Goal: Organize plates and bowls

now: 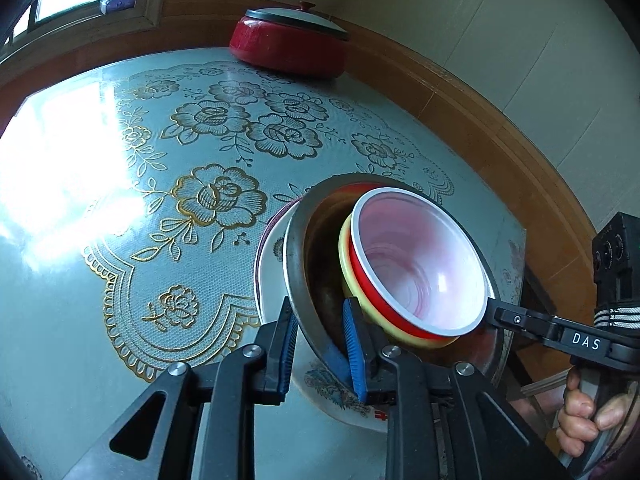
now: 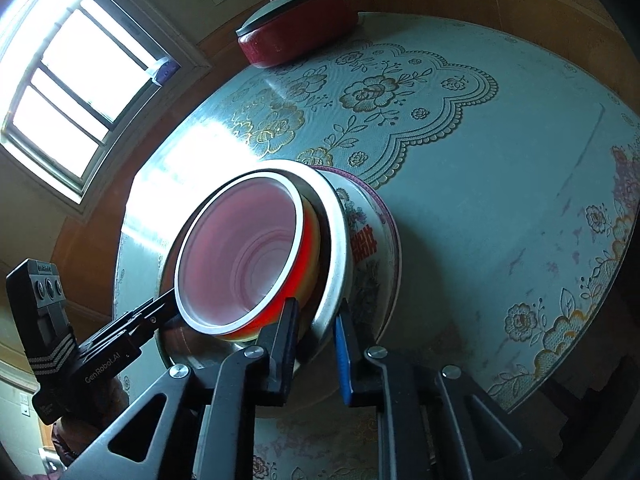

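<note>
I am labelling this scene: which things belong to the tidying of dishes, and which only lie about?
Job:
- red bowl
- yellow bowl
- steel bowl
- flowered plate
- left gripper
- right gripper

Lying about:
- red lidded pot
- lace tablecloth

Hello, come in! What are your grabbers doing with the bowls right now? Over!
Both grippers, left and right, shut on the metal bowl's rim. Red bowl nested inside it, plates underneath. Nothing blocking.

A home dining room: a round table point(image 1: 80, 208) under a gold-flowered lace cover, a lidded red cooking pot point(image 1: 290, 46) at its far edge, wood-panelled walls, a window point(image 2: 76, 92).
</note>
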`<act>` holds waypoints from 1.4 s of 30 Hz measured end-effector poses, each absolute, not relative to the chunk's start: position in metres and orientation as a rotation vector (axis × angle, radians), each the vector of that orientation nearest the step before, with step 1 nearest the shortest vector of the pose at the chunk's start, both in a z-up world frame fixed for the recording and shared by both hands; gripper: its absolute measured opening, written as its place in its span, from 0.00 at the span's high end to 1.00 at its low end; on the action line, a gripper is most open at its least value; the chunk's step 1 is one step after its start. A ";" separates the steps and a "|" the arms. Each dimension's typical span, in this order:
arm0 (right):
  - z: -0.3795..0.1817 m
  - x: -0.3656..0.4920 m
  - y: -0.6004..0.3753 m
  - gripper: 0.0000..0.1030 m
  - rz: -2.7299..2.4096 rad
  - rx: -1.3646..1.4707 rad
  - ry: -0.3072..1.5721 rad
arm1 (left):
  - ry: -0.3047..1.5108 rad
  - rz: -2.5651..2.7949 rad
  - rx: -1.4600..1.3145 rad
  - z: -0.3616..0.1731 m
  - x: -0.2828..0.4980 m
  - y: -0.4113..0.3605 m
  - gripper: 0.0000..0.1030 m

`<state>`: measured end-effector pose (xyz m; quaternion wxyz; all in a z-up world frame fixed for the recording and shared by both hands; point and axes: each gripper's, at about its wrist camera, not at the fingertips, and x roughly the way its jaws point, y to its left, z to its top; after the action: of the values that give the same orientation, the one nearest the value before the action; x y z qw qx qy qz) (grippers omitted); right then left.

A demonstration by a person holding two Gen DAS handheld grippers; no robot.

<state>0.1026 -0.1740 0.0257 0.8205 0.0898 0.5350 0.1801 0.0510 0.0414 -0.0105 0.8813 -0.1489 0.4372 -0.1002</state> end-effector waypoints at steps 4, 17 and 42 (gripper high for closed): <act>0.025 0.100 -0.174 0.83 0.384 0.197 1.137 | 0.899 -0.202 -0.309 -0.008 0.047 0.039 0.76; 0.043 0.047 -0.190 0.74 0.475 0.261 1.023 | 0.804 -0.195 -0.424 -0.001 0.001 0.080 0.72; 0.007 0.033 -0.164 0.73 0.453 0.089 1.194 | 0.910 -0.180 -0.306 -0.032 0.009 0.062 0.73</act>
<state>0.0333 -0.1640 0.0074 0.8021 0.0417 0.5569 0.2114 0.0087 0.0625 -0.0322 0.8831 -0.1472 0.4370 -0.0865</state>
